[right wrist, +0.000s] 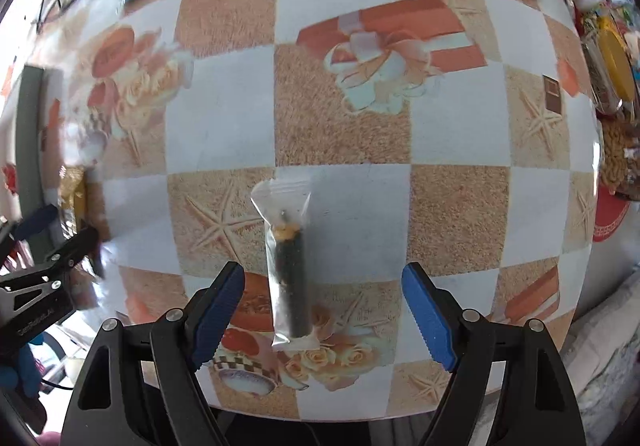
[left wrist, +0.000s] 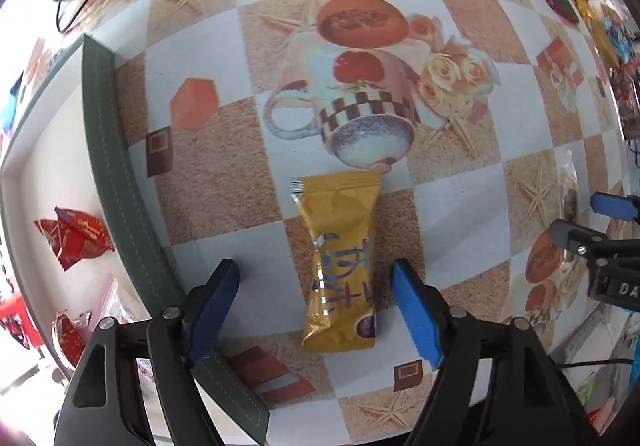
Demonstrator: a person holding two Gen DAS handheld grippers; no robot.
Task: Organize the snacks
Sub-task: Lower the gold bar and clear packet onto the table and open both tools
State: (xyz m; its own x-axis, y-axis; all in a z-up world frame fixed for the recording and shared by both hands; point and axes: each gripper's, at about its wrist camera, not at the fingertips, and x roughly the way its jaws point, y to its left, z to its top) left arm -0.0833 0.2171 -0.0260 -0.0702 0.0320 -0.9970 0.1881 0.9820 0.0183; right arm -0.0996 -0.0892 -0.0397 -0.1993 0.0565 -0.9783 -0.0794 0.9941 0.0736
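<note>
Tools both released — left tool (left wrist: 316, 316) astride yellow packet (left wrist: 340, 266), right tool (right wrist: 323, 316) astride clear, perhaps seaweed-roll, packet (right wrist: 287, 270).

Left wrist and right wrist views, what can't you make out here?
- Yellow snack packet, left wrist view: print glare-streaked, unreadable.
- Red packets in the tray, left wrist view: partly cut off by the frame edge.
- Clear packet, right wrist view: dark contents unidentifiable.
- Left gripper, right wrist view: motion-blurred at the edge.
</note>
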